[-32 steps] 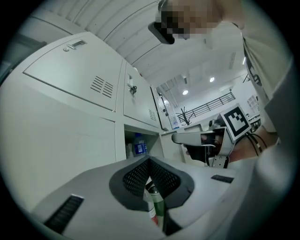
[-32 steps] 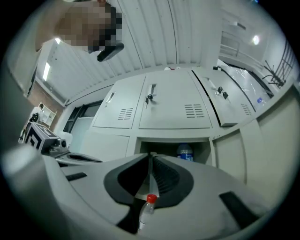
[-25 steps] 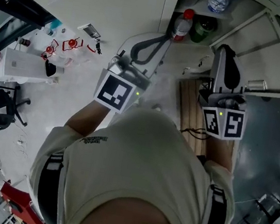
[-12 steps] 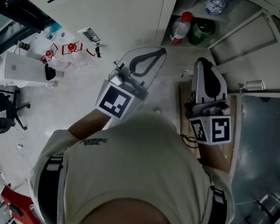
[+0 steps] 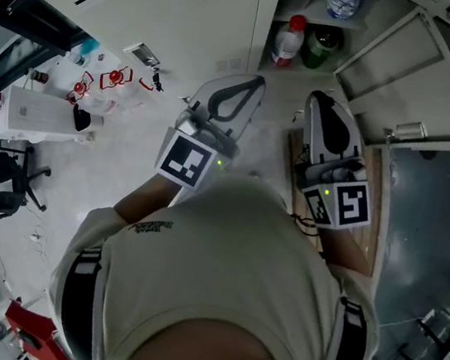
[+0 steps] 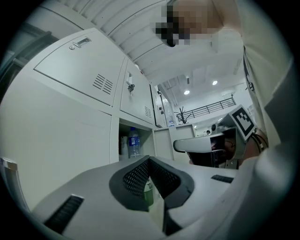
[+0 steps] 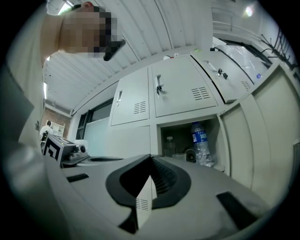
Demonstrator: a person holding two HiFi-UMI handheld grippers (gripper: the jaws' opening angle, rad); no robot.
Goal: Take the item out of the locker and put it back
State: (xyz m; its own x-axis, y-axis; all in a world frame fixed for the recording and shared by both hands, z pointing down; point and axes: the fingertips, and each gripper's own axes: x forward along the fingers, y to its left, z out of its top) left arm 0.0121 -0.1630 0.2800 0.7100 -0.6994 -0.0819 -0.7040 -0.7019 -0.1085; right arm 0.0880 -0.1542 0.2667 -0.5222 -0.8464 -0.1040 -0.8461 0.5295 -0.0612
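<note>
Left gripper [image 5: 256,86]: jaws together, nothing between, tip aimed at red-capped bottle [image 5: 289,40]. Bottle stood upright in open locker [image 5: 268,14] beside green bottle [image 5: 322,47], ahead of both tips. Right gripper [image 5: 319,101]: jaws together, empty, equally near. Which bottle was task item: undetermined.

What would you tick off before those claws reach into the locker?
1. Locker open: ok.
2. Water bottle upright inside: ok.
3. Left claw empty: ok.
4. Right claw empty: ok.
5. Claws open for a grab: not ok, both shut.
6. Which item to take: cannot tell.
</note>
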